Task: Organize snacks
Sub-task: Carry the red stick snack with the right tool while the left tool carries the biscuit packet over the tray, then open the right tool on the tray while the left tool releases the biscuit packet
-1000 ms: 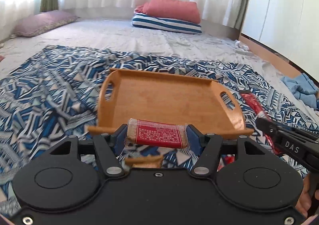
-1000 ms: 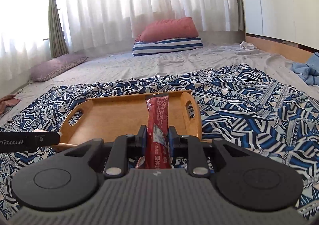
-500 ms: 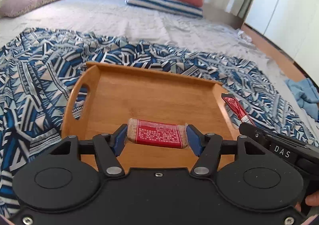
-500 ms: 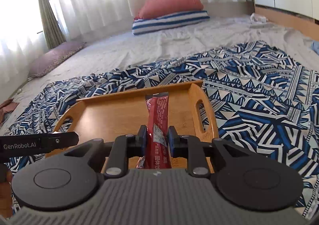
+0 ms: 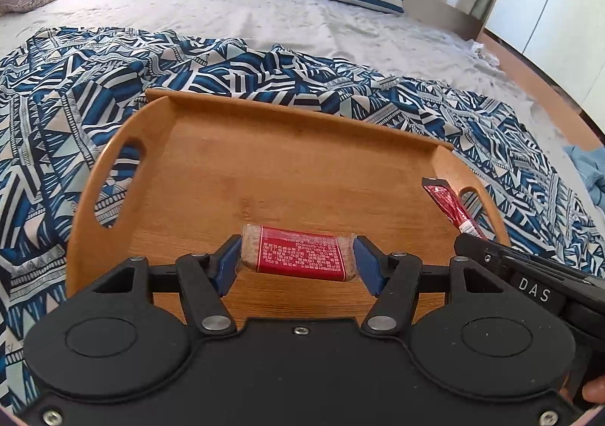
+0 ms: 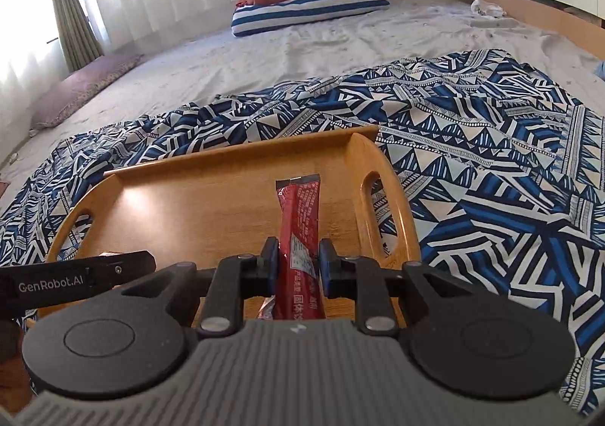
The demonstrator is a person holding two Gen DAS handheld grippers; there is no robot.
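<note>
At lower centre, the left hand-held gripper clamps a red-labelled snack bar over the wooden tray; the right hand-held gripper, nearly closed, pinches a red stick sachet above the tray's right side.

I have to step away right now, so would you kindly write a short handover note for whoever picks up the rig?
Left claw: shut on the red-labelled snack bar, held crosswise above the near part of the wooden tray.
Right claw: shut on the long red sachet, pointing away over the tray's right side.
Tray sits on the patterned blue blanket; nothing lies in it.
Done: both snacks picked up and brought over the tray.
Left: lower and release each snack into the tray, side by side.
</note>
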